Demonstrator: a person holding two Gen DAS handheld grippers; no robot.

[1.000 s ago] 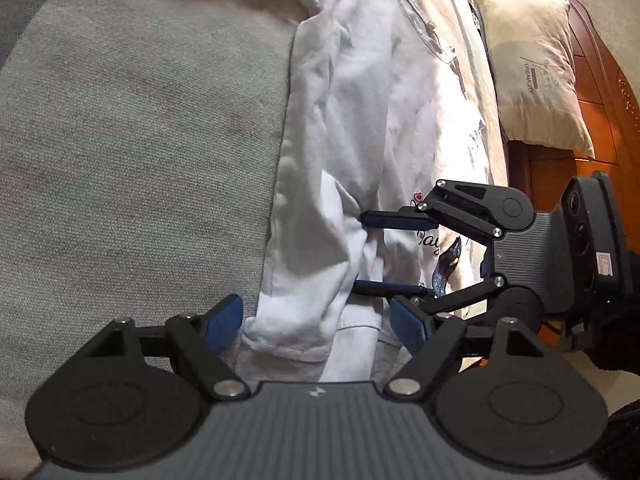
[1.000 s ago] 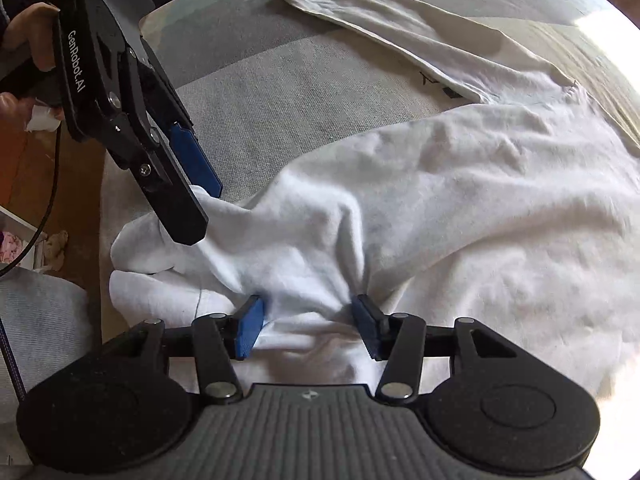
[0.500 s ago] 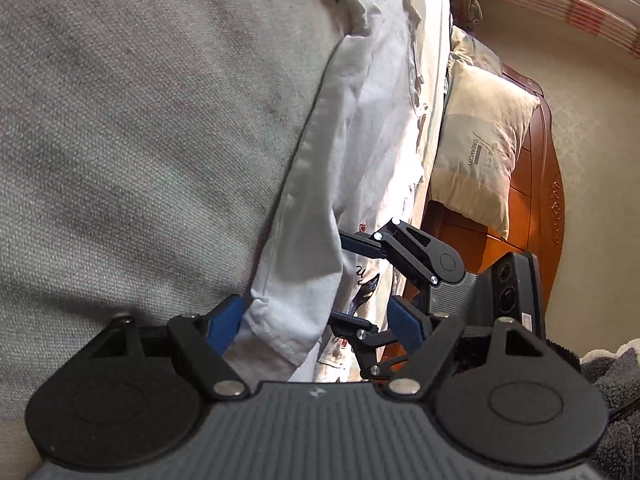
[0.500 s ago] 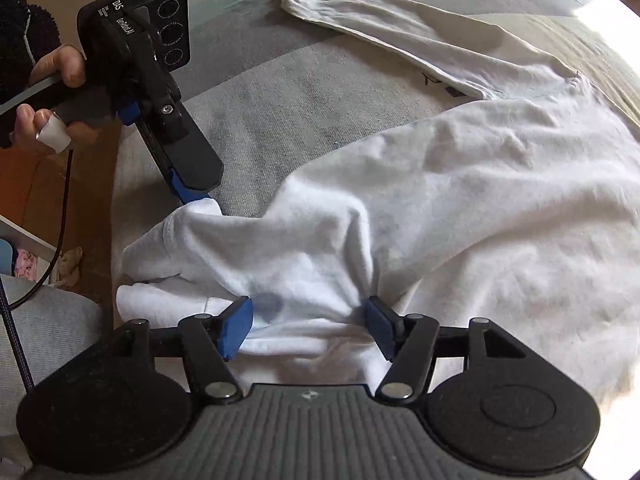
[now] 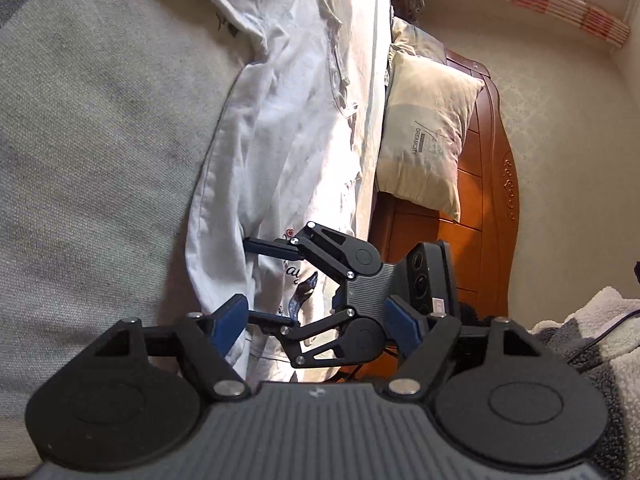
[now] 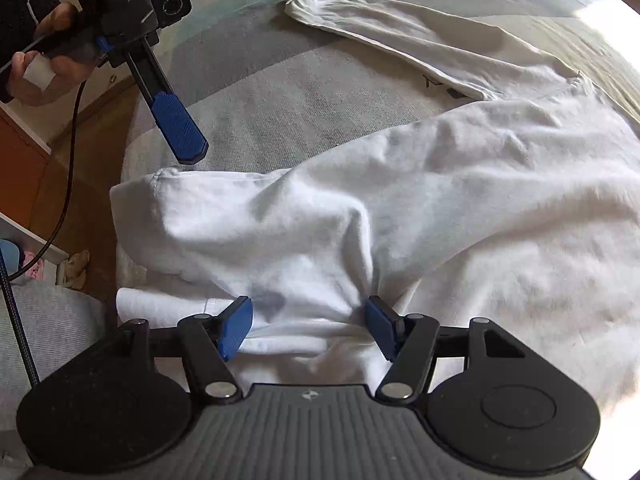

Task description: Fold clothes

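While the white shirt lies spread over the grey bed cover, both grippers sit near its bottom end. Right gripper, seen from its own cam: blue fingers apart, w/ a bunched fold of the shirt hem lying between them, cloth touching both pads but not pinched flat. From the left cam the same gripper shows side-on, fingers spread, one above and one below the shirt edge, close to a small printed graphic w/ script lettering.

Left gripper from its own cam: fingers wide apart, nothing clamped; right gripper's body fills the gap behind them. From the right cam it hangs tilted above the bed cover, just off the shirt's near corner, not touching cloth; only one blue pad clearly seen there. A hand in a dark fuzzy sleeve holds its handle, w/ a black cable trailing down.

Shirt: one long sleeve stretched out flat across the far part of the bed, apart from the body except at the shoulder; small dark label marks near the collar. Body wrinkled, lower part folded over on itself near the right gripper.

Beyond the bed edge, left cam: a beige pillow leaning on a wooden headboard, pale wall behind.
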